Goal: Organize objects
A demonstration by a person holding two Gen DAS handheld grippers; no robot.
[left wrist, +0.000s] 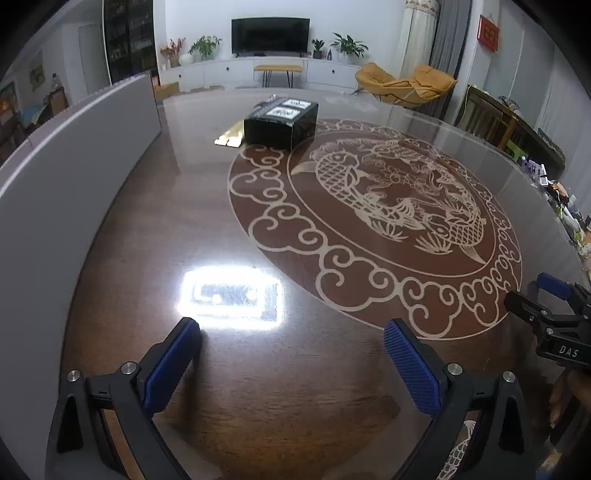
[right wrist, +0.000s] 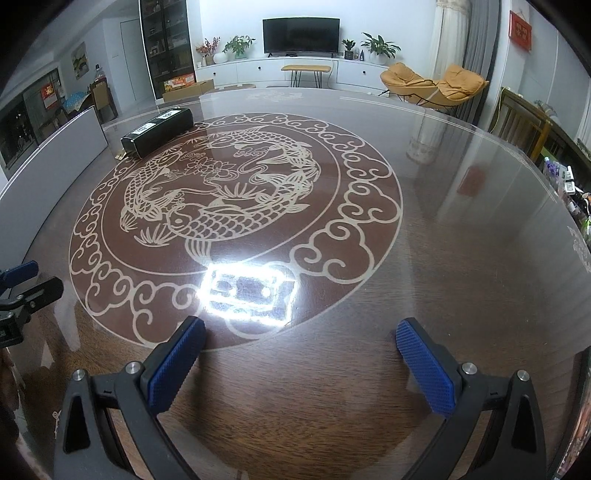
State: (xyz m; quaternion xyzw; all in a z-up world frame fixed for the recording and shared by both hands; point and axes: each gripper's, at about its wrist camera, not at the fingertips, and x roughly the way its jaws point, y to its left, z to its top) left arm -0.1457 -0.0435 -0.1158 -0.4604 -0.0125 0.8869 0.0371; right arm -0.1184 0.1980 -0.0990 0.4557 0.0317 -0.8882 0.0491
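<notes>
Both claws hover with blue ribbed pads spread apart, empty: the left gripper [left wrist: 291, 332] and the right gripper [right wrist: 301, 332], above a glossy dark wooden table [right wrist: 443, 295] inlaid with a pale fish-and-cloud medallion [right wrist: 229, 206]. Far across the table lies a black rectangular box [left wrist: 280, 123] beside a flat gold piece [left wrist: 229, 136]. Beyond stand a black television [right wrist: 301, 36], white cabinets and an orange lounge chair [right wrist: 432, 86].

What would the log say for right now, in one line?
left gripper: open, empty | right gripper: open, empty | black box: far side of table, untouched | gold item: beside box
</notes>
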